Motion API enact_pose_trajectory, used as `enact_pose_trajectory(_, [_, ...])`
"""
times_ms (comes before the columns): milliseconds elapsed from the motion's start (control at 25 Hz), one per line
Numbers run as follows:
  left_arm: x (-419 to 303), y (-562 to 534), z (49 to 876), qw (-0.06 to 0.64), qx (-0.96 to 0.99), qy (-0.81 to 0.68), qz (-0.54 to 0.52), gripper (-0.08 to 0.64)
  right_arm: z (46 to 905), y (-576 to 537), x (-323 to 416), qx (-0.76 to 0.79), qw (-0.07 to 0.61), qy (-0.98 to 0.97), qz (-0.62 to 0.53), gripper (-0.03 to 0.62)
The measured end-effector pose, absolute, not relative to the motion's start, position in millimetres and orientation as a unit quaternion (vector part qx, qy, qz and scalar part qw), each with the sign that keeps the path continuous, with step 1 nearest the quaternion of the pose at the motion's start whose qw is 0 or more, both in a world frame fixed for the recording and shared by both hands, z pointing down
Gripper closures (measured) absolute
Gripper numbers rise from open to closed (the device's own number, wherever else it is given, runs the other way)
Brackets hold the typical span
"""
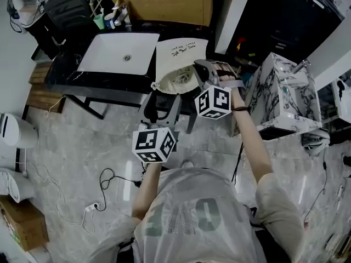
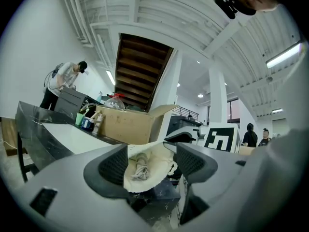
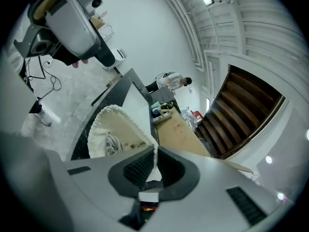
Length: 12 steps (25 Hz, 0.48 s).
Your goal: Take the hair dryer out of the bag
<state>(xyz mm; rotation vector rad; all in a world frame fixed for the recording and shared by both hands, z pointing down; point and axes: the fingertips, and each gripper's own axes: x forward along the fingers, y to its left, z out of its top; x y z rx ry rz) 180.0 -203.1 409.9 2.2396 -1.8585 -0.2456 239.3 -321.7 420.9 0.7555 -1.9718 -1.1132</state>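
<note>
The right gripper (image 3: 154, 151) is pinched tight on a thin fold of the bag (image 1: 181, 56), at the rim on the right side of its mouth. The left gripper (image 2: 151, 151) is level with its jaws wide and holds nothing. The bag's mouth shows between them, just beyond the tips.

The hair dryer is inside the bag, which lies on the dark table (image 1: 104, 84). Only a coil of pale cord (image 2: 140, 168) shows in the opening.

**What could go wrong**
- The right grip has very little cloth, so a pull could slip the rim free and let the mouth sag shut.
- Lifting the rim too hard could drag the whole light bag off the near edge of the table, since nothing else pins it.
- The left jaws meet the cord first (it sits right at the mouth). Closing there would likely draw out cord alone and leave the dryer body caught behind the gathered rim.

**Which way things point**
- The bag's long axis runs near to far on the table, with its closed end far and its open mouth facing near, towards the person.
- The dryer's own axis and nozzle direction cannot be told, because the cloth hides the body. The cord end faces the mouth.
</note>
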Motion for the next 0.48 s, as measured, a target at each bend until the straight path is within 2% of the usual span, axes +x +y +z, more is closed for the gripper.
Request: enact_pose_trajectory(480, [230,-308,459,0.194,0.815,-0.546,0.001,0.258,413,-326,241,0.306,0.338,-0.801,-0.387,0.546])
